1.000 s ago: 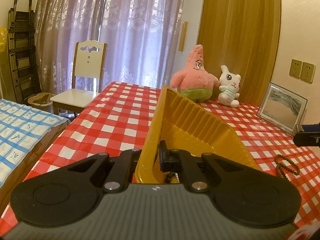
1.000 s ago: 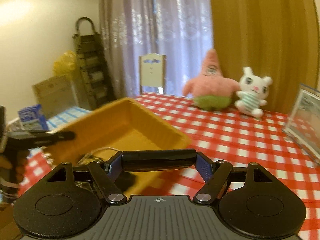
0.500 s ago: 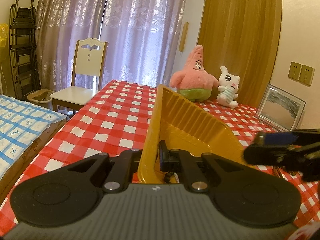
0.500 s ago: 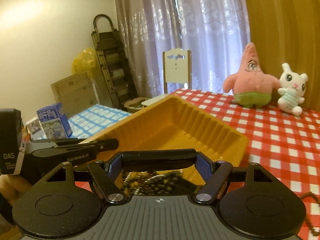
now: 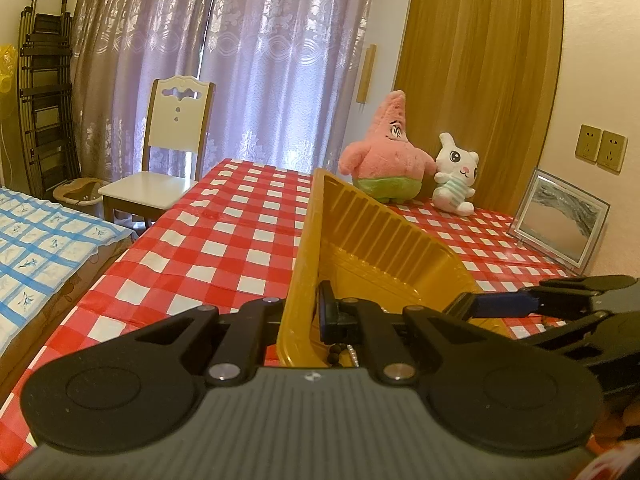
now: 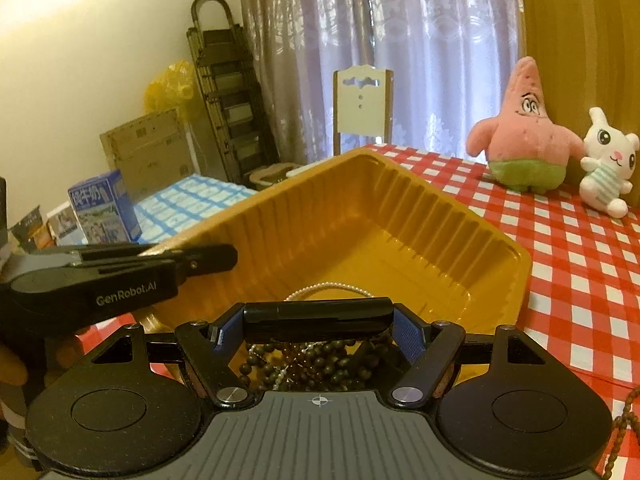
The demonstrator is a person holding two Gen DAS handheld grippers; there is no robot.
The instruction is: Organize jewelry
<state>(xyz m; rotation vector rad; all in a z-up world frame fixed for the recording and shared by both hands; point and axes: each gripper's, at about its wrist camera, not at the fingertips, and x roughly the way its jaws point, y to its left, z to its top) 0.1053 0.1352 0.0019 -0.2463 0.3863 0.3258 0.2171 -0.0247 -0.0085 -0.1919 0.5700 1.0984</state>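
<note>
On the table, left wrist view:
Left claw: clenched on the near wall of the yellow tray, one finger outside, one inside.
Tray: tipped up on its edge over the red checked cloth, far end high.
Jewelry there: a few dark beads just visible at the tray's low end.
Right claw: at the tray's right rim, blue pad showing.
Risk: tray slipping from a thin-wall pinch; steep tilt likely to spill beads over the low rim.
Writing: none readable.

Over the tray, right wrist view:
Right claw: clamped on a black bar-like piece; cannot tell what it is.
Jewelry: dark bead strings heaped in the near corner, white pearl strand lying beside them on the tray floor.
Stray string: on the cloth outside the tray, not yet gathered.
Risk: strands tangling in the heap; claw snagging a loop and dragging it out.
Writing: "GenRobot.AI" on the other claw's arm; Chinese print on the blue carton, too small to read.
</note>
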